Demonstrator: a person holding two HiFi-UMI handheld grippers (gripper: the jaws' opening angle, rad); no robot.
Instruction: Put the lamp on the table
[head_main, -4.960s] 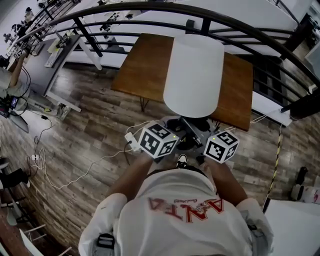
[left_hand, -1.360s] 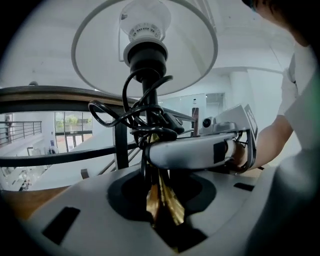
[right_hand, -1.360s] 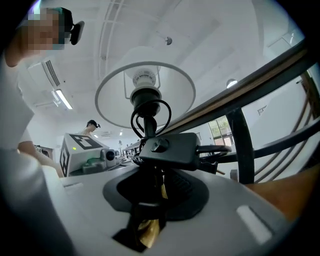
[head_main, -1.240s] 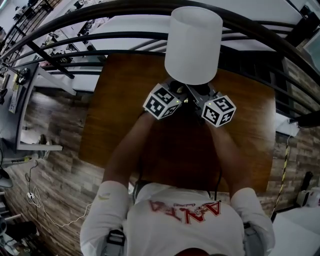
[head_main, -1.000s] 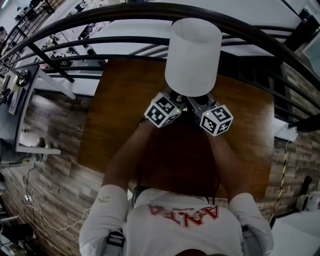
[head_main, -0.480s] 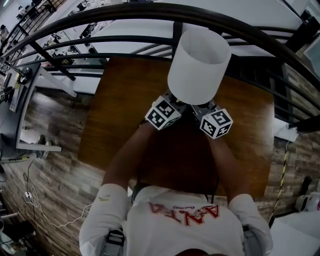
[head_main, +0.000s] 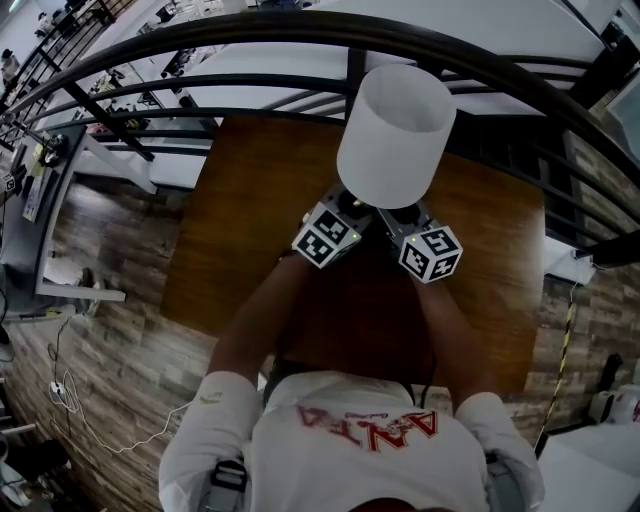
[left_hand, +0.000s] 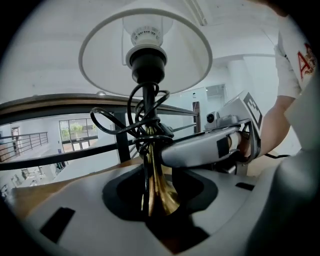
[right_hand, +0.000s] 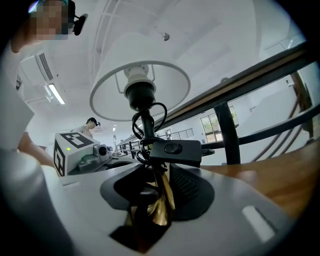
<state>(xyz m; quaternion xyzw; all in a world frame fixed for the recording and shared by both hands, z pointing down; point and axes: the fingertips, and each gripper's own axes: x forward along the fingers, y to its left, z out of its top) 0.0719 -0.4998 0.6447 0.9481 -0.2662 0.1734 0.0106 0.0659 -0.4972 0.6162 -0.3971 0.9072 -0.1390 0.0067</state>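
Note:
The lamp, with a white drum shade (head_main: 395, 125), stands upright at the far middle of the brown wooden table (head_main: 240, 230). In the head view the shade hides its base. My left gripper (head_main: 350, 207) and right gripper (head_main: 397, 216) reach in from either side of the base. In the left gripper view the brass stem (left_hand: 159, 185), wound with black cord (left_hand: 132, 122), stands between my left gripper's (left_hand: 160, 217) widely parted, opening jaws. In the right gripper view the brass stem (right_hand: 161, 202) and the cord's switch (right_hand: 175, 148) lie between my right gripper's (right_hand: 150, 222) opening jaws.
A black metal railing (head_main: 300, 28) curves right behind the table's far edge. Wood-plank floor (head_main: 100, 330) lies to the left, with a white cable (head_main: 90, 410) on it. Bare tabletop shows on both sides of the lamp and toward the person.
The lamp went from above the floor in front of the table to standing at its far side. Over the last second both marker cubes drew slightly back toward the person.

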